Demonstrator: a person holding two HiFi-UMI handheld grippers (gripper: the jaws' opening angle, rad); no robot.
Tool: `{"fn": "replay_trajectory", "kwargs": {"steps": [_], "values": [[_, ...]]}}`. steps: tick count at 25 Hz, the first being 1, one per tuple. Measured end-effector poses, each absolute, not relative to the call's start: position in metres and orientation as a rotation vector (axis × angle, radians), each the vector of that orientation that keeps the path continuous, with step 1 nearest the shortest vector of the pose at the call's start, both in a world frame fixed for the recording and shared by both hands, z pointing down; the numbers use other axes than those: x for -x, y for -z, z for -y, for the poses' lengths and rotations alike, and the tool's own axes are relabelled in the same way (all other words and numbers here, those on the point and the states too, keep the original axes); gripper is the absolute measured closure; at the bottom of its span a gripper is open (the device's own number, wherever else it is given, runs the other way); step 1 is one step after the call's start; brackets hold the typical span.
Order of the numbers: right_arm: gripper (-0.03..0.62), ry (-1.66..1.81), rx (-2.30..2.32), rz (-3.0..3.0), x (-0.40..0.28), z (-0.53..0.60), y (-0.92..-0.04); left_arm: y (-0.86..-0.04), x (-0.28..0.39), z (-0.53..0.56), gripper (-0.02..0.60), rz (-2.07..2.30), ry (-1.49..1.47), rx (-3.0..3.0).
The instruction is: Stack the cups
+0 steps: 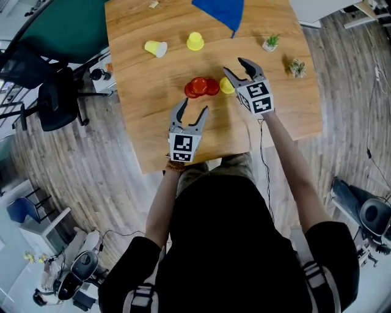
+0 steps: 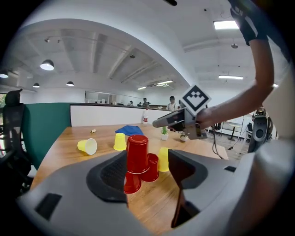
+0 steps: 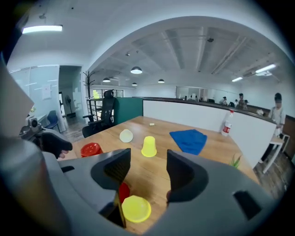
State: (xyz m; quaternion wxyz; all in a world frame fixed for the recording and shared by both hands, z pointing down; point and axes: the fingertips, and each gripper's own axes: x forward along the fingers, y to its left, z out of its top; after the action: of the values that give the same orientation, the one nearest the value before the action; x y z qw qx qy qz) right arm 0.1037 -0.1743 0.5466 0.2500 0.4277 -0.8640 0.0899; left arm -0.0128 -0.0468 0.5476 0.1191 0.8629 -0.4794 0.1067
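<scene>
I read this as the gap between two picks. The red cups are grouped and the yellow ones still wait.

On the left of the table [image 1: 134, 116], a tipped yellow cup [image 1: 156, 47] lies on its side, well apart from the rest. My left gripper [image 1: 193, 105] hangs at the near edge with its jaws spread wide. Nothing is between them, and the red cups [image 1: 201, 87] stand just beyond its tips. In the left gripper view one inverted red cup rides on top of two lower ones. A far yellow cup [image 1: 195, 41] stands rim-down beyond them.

Just right of the reds, and touching or nearly so, is a near yellow cup [image 1: 226, 85], also rim-down. My right gripper [image 1: 233, 65] hovers over it, tilted downward, jaws apart and empty. In its own view that cup sits below the gap, not in it.

I think that cup is the next pick. The right jaws must drop around its wall and close without nudging the red pile. Then it needs a straight lift before placing. The tipped cup will need righting or a sideways grasp.

Farther right lie a blue cloth [image 1: 223, 12] and two small plants [image 1: 270, 43].

The only print is the black-and-white square markers on both gripper cubes, with no words. A bottle [image 3: 226, 123] in the right gripper view has a red label too small to read.
</scene>
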Motion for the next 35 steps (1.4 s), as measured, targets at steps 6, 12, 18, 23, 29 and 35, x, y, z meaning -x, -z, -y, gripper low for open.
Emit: {"fn": "replay_trajectory", "kwargs": {"steps": [6, 12, 18, 23, 29, 35], "values": [[0.332, -0.162, -1.033, 2.345, -0.072, 0.23, -0.557, -0.546, 0.007, 0.027, 0.301, 1.357, -0.324, -2.515], [0.332, -0.16, -0.926, 2.323, -0.038, 0.271, -0.576, -0.539, 0.006, 0.017, 0.301, 1.35, -0.295, -2.497], [0.332, -0.187, -0.851, 2.278, -0.017, 0.297, -0.604, -0.535, 0.01, 0.015, 0.301, 1.367, -0.293, -2.479], [0.332, -0.216, -0.822, 2.24, -0.003, 0.309, -0.623, -0.537, 0.016, 0.01, 0.301, 1.389, -0.296, -2.459], [0.332, -0.228, -0.807, 2.181, 0.005, 0.314, -0.644, -0.537, 0.022, 0.008, 0.301, 1.415, -0.277, -2.443], [0.349, -0.228, -0.794, 2.143, 0.007, 0.316, -0.661, -0.536, 0.028, 0.006, 0.301, 1.429, -0.27, -2.431]]}}
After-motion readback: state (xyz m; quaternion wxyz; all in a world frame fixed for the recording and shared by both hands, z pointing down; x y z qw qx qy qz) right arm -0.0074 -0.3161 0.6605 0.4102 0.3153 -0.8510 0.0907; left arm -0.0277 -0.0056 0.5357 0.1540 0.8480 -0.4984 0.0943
